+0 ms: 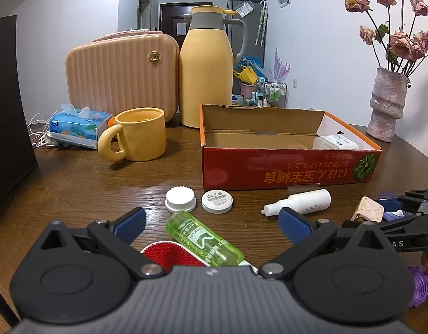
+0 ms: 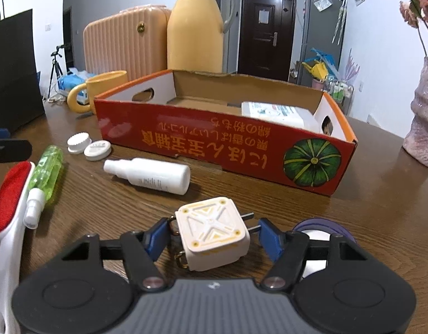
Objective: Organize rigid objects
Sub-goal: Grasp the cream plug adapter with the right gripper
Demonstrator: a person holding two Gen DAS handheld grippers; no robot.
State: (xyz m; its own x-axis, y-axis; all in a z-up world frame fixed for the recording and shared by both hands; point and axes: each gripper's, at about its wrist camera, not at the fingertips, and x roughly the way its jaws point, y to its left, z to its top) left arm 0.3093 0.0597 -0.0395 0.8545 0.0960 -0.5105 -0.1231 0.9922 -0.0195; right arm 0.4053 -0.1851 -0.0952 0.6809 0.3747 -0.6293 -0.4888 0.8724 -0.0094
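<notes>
The left claw (image 1: 211, 220) gapes over the green bottle (image 1: 204, 239), whose nozzle it hides. The right claw (image 2: 211, 236) stands open around the charger (image 2: 214, 232); contact is unclear.

Both wrist cameras sit low, facing the shared red box (image 1: 289, 167).

Cream plug adapter (image 2: 214, 232) with 2 prongs lies on the wooden table (image 2: 353, 208) – white spray bottle (image 2: 150, 176) sideways beyond it.

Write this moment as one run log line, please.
left gripper: open over green bottle | right gripper: open around charger plug, not closed | box: one white container inside
</notes>
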